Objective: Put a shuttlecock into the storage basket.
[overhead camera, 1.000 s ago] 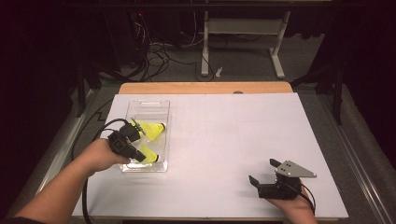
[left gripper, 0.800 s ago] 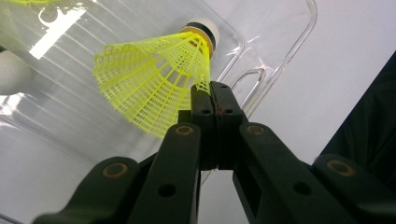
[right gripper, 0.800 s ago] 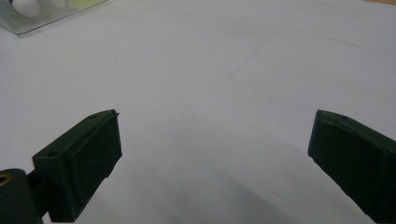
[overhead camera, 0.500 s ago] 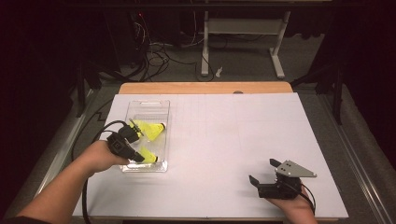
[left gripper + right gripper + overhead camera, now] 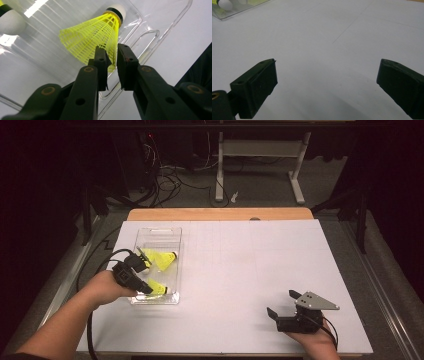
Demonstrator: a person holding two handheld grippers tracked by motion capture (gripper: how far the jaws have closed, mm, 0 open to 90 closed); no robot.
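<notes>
Where it lies in the tray (image 5: 172,232), the shuttlecock (image 5: 93,37) shows yellow mesh and a white cork; the left gripper (image 5: 112,53), just opening, brackets its skirt edge without pressing, while the right gripper (image 5: 284,306) gapes empty.

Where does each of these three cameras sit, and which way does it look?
High view: above the table's near side, looking forward and down; both forearms show.
Left gripper view: rides the left tongs, looking into the clear tray; a shuttlecock's skirt edge lies in the narrow gap of its black jaws.
Right gripper view: rides the right tongs, open, over bare white table.
Shared: tray and shuttlecock.
</notes>
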